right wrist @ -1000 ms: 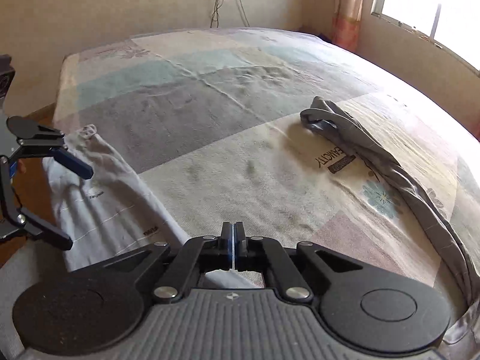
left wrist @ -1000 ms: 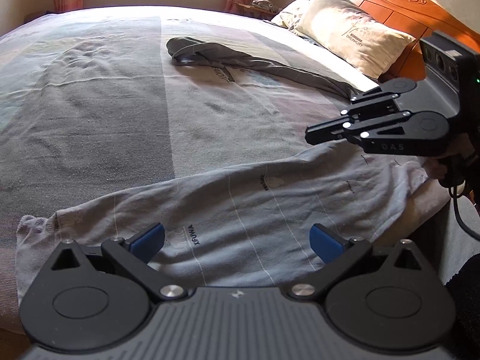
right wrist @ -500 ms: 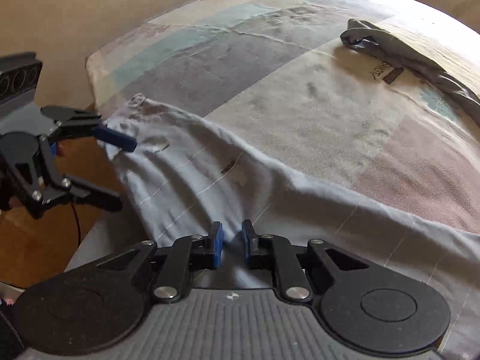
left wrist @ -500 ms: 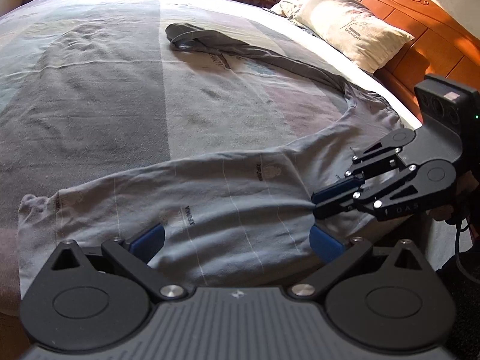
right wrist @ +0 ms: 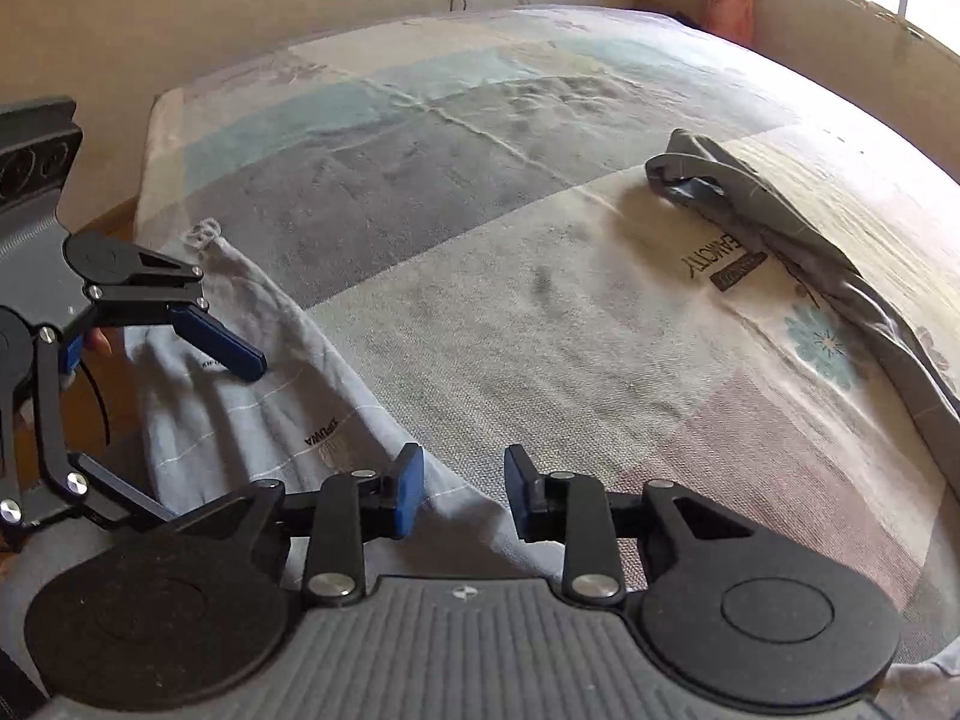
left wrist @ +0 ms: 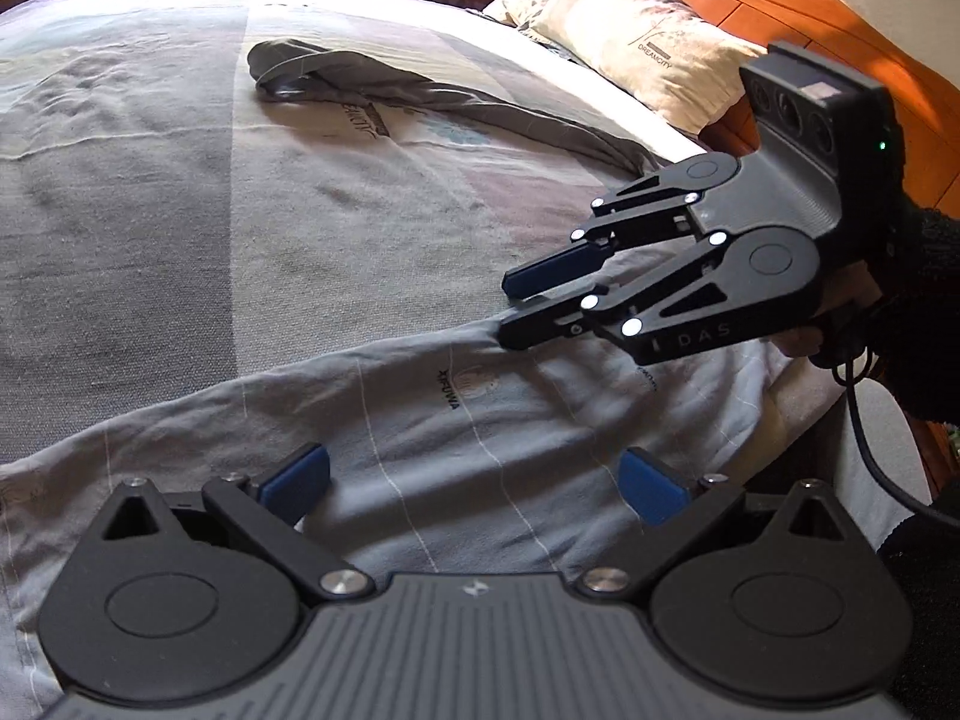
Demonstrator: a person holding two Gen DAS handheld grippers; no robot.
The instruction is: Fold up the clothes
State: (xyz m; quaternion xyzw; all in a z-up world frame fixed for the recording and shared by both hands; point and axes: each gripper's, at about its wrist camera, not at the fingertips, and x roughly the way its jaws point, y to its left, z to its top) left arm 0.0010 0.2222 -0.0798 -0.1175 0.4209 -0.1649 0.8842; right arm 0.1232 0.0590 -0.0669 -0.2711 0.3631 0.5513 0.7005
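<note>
Only the left view showed the pillow (left wrist: 645,36), marked "DREAMCITY". The light grey clothes (left wrist: 480,420) lay along the bed's (left wrist: 180,210) near edge. The left gripper (left wrist: 474,483) was wide open; the right gripper (right wrist: 463,489) was opening over the cloth's edge.

The bed (left wrist: 150,252) carried a pale garment (left wrist: 480,432) along its near edge, a darker one (left wrist: 384,84) farther off, and a pillow (left wrist: 648,48).
</note>
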